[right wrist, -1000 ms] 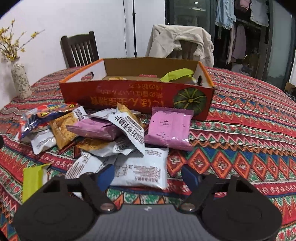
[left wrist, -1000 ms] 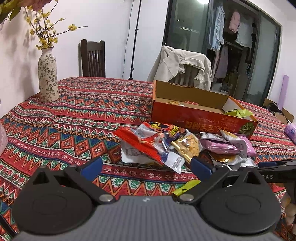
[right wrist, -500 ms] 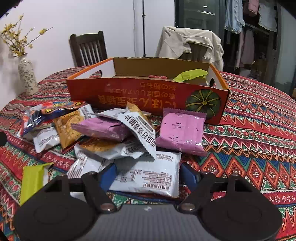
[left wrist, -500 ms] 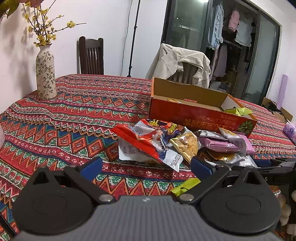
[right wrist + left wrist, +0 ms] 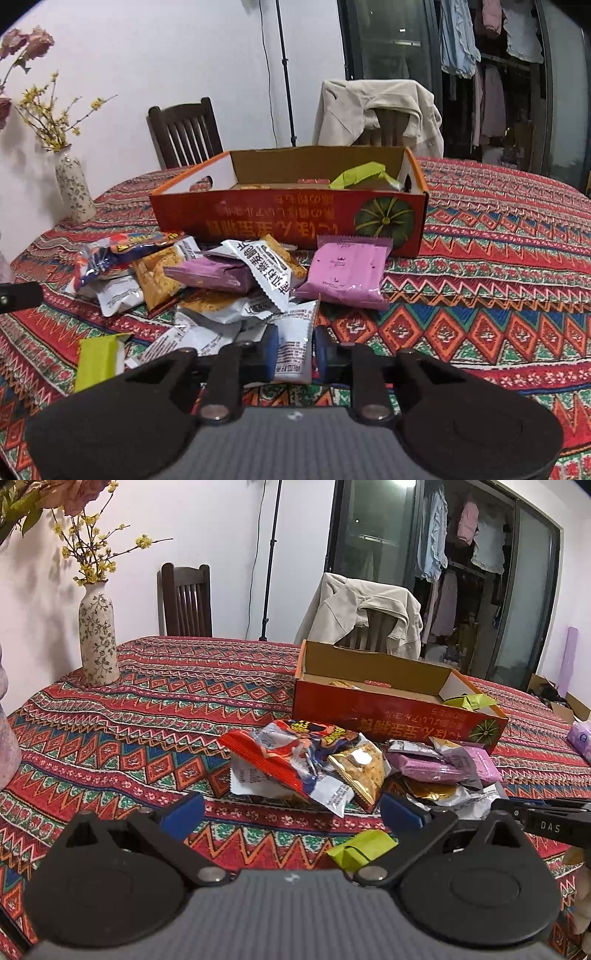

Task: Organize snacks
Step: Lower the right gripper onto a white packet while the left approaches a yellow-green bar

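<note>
At bottom centre the right gripper (image 5: 294, 349) is closing on a white packet (image 5: 295, 343), pads pinching it. Lift it straight, clear of the pile (image 5: 236, 273), then carry it to the box (image 5: 288, 218) at centre. The left gripper (image 5: 291, 814) hangs open, empty.

Home dining room, table (image 5: 184, 701), chairs (image 5: 186, 602), vase (image 5: 98, 642)

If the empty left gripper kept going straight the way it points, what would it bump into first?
Probably the crinkly red and white snack packet at the near edge of the pile, reached by the open left gripper. Depth is hard to judge; it might touch the patterned tablecloth first.
</note>
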`<state>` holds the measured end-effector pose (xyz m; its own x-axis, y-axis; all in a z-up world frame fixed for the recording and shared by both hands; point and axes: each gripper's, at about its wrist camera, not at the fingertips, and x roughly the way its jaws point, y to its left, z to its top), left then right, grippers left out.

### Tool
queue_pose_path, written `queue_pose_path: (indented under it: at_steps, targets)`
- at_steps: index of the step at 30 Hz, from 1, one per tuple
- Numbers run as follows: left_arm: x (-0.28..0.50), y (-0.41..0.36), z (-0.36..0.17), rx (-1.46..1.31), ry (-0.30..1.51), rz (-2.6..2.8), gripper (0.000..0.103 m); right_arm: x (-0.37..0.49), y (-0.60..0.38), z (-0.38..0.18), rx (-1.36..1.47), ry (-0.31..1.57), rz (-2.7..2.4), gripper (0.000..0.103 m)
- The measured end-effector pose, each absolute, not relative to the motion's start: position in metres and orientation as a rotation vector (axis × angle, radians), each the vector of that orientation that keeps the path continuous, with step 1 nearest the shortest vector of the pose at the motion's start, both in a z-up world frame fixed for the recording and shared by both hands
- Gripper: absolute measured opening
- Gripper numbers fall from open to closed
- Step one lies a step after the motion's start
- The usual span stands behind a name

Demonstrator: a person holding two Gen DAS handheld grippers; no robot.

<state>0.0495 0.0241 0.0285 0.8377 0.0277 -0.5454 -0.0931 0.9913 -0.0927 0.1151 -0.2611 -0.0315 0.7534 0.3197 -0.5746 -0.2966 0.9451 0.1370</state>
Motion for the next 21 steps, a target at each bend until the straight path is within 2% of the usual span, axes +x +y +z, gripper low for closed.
queue_pose_path:
  at_steps: [3, 5, 6, 7, 10, 14, 16, 17, 18, 20, 21]
  targets:
    - [0.047, 0.019, 0.028, -0.108, 0.575, 0.057, 0.103, 0.112, -0.266, -0.032, 0.043, 0.632, 0.351, 0.025]
    - [0.045, 0.016, 0.027, -0.104, 0.575, 0.059, 0.103, 0.112, -0.267, -0.033, 0.046, 0.635, 0.357, 0.037]
    - [0.044, 0.016, 0.027, -0.104, 0.575, 0.061, 0.103, 0.113, -0.266, -0.034, 0.045, 0.64, 0.36, 0.051]
    - [0.043, 0.017, 0.027, -0.105, 0.574, 0.063, 0.103, 0.114, -0.265, -0.035, 0.04, 0.642, 0.36, 0.059]
    - [0.042, 0.02, 0.026, -0.114, 0.575, 0.075, 0.103, 0.12, -0.257, -0.04, 0.012, 0.666, 0.361, 0.063]
    - [0.043, 0.024, 0.024, -0.125, 0.579, 0.086, 0.103, 0.13, -0.248, -0.047, -0.001, 0.702, 0.37, 0.082]
    - [0.045, 0.023, 0.023, -0.129, 0.583, 0.084, 0.103, 0.13, -0.241, -0.048, -0.033, 0.703, 0.366, 0.082]
    - [0.045, 0.022, 0.022, -0.13, 0.585, 0.08, 0.103, 0.13, -0.237, -0.049, -0.057, 0.699, 0.36, 0.078]
    - [0.046, 0.021, 0.022, -0.13, 0.588, 0.076, 0.103, 0.128, -0.234, -0.05, -0.076, 0.689, 0.361, 0.074]
    - [0.048, 0.018, 0.02, -0.128, 0.595, 0.068, 0.103, 0.124, -0.232, -0.049, -0.081, 0.675, 0.389, 0.056]
    - [0.049, 0.017, 0.019, -0.127, 0.6, 0.065, 0.103, 0.123, -0.232, -0.048, -0.084, 0.667, 0.385, 0.053]
